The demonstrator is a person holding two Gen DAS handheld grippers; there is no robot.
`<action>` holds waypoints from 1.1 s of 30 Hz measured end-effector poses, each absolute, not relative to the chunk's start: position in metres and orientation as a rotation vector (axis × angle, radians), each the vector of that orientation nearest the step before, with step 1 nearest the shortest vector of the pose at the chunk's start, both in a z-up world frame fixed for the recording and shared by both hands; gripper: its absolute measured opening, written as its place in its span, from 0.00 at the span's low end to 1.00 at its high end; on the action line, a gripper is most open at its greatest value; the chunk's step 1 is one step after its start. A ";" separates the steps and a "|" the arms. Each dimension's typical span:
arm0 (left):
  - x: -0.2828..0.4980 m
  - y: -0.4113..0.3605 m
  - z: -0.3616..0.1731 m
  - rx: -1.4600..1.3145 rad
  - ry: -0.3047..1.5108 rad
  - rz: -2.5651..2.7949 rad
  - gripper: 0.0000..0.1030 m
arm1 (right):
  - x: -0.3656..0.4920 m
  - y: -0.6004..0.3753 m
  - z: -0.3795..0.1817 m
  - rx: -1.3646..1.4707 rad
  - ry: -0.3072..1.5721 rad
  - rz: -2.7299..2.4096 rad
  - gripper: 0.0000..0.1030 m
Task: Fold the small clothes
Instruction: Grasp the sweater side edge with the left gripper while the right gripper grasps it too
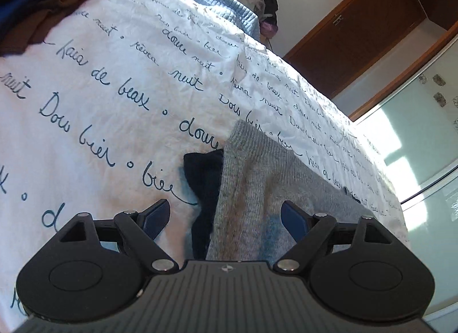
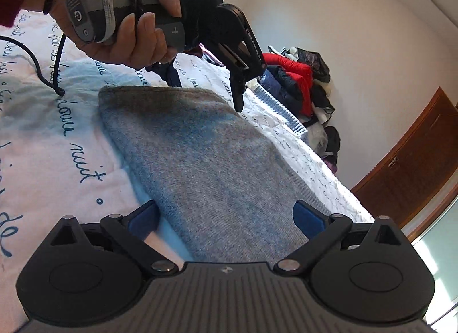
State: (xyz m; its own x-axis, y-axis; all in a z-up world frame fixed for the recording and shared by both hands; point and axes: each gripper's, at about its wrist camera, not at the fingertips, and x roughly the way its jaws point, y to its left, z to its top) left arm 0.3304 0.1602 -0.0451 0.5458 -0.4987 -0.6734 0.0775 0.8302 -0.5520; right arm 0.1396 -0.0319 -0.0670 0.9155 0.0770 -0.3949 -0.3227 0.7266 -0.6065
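Observation:
A folded grey knit garment (image 2: 200,155) lies flat on the white bedsheet (image 2: 43,161) printed with blue script. In the left wrist view the same grey garment (image 1: 257,190) sits near the bed's right edge, with a dark navy piece (image 1: 204,178) sticking out along its left side. My left gripper (image 1: 226,217) is open above the garment's near end, nothing pinched between its blue pads. A hand (image 2: 123,32) holds that left gripper (image 2: 239,95) over the garment's far corner. My right gripper (image 2: 226,218) is open, its fingers straddling the garment's near end without pressing it.
A heap of clothes (image 1: 43,4) lies at the far end of the bed, with more clothes (image 2: 300,81) piled by the wall. A blue quilt (image 1: 223,7) lies beside them. A black cable (image 2: 43,69) trails over the sheet. A wooden door (image 1: 357,38) stands beyond the bed edge.

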 end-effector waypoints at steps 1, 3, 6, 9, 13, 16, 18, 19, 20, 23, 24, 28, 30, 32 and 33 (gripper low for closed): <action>0.335 0.161 -0.048 -0.520 0.944 -0.369 0.81 | 0.142 -0.029 -0.068 -0.736 0.350 0.216 0.98; 0.342 0.164 -0.053 -0.567 0.949 -0.415 0.81 | 0.147 -0.023 -0.069 -0.741 0.338 0.202 0.98; 0.352 0.162 -0.057 -0.609 0.944 -0.454 0.79 | 0.155 -0.015 -0.070 -0.754 0.324 0.191 0.98; 0.363 0.157 -0.060 -0.630 0.952 -0.493 0.74 | 0.162 -0.005 -0.072 -0.779 0.297 0.188 0.97; 0.373 0.149 -0.062 -0.611 0.961 -0.501 0.65 | 0.171 0.003 -0.073 -0.782 0.279 0.193 0.97; 0.381 0.146 -0.066 -0.616 0.971 -0.502 0.59 | 0.177 0.005 -0.072 -0.768 0.283 0.202 0.96; 0.384 0.145 -0.065 -0.603 0.978 -0.499 0.50 | 0.179 0.007 -0.073 -0.765 0.280 0.216 0.89; 0.385 0.144 -0.065 -0.587 0.980 -0.493 0.47 | 0.180 0.007 -0.074 -0.766 0.282 0.231 0.79; 0.385 0.143 -0.065 -0.569 0.982 -0.489 0.43 | 0.181 0.009 -0.074 -0.770 0.286 0.250 0.67; 0.382 0.142 -0.064 -0.525 0.982 -0.468 0.31 | 0.177 0.015 -0.079 -0.796 0.283 0.275 0.50; 0.381 0.142 -0.063 -0.513 0.981 -0.458 0.26 | 0.176 0.017 -0.081 -0.807 0.285 0.293 0.45; 0.374 0.136 -0.059 -0.437 0.961 -0.420 0.18 | 0.170 0.021 -0.086 -0.845 0.283 0.329 0.23; 0.370 0.128 -0.055 -0.379 0.943 -0.399 0.17 | 0.168 0.021 -0.087 -0.853 0.283 0.342 0.19; 0.367 0.120 -0.051 -0.325 0.929 -0.378 0.16 | 0.168 0.022 -0.087 -0.849 0.289 0.355 0.15; 0.366 0.117 -0.049 -0.302 0.922 -0.370 0.15 | 0.168 0.021 -0.087 -0.843 0.293 0.364 0.13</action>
